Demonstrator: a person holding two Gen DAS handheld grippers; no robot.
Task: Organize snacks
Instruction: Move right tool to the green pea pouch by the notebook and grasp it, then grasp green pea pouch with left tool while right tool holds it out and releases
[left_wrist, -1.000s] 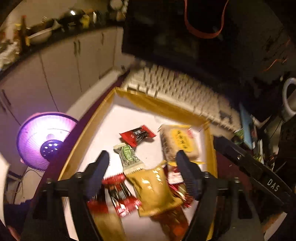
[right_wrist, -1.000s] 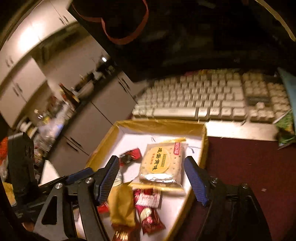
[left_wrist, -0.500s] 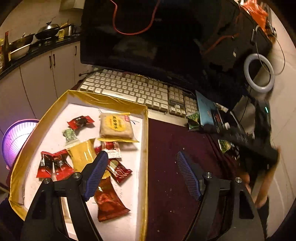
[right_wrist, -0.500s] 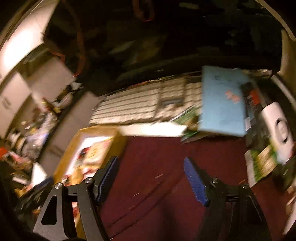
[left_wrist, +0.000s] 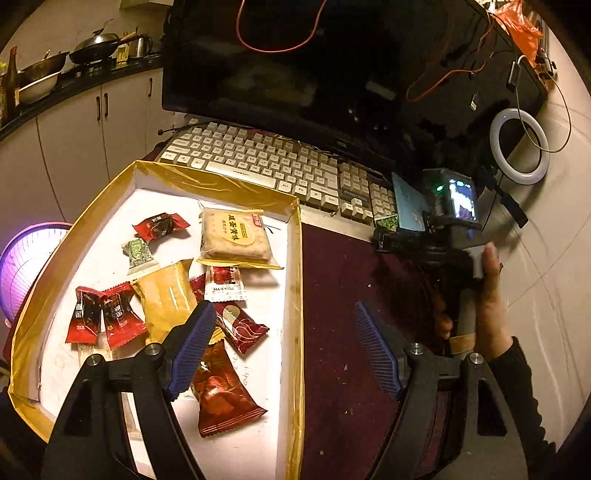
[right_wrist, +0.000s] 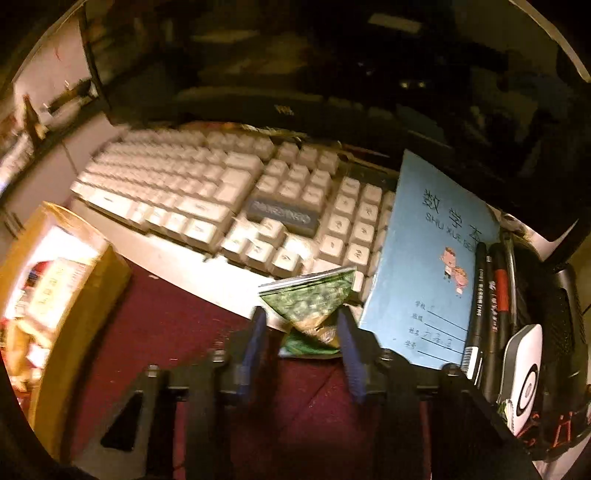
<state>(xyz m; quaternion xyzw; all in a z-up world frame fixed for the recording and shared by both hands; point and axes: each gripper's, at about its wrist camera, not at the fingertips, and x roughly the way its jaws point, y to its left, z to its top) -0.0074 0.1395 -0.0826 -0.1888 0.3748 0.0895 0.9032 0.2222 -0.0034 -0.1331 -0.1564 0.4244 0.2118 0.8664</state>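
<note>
Left wrist view: the left gripper (left_wrist: 284, 341) stands wide open and empty over the gold-edged tray (left_wrist: 295, 280) of snacks, near its right edge.

Right wrist view: the right gripper (right_wrist: 301, 332), its jaws just closing, pinches the green snack packet (right_wrist: 314, 299) at the keyboard (right_wrist: 221, 195) front edge, beside a blue notebook (right_wrist: 428, 266).

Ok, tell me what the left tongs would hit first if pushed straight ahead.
Probably the bare maroon tabletop, just right of the gold-rimmed tray. The left tongs stand open with nothing between them. Depth is uncertain.
</note>
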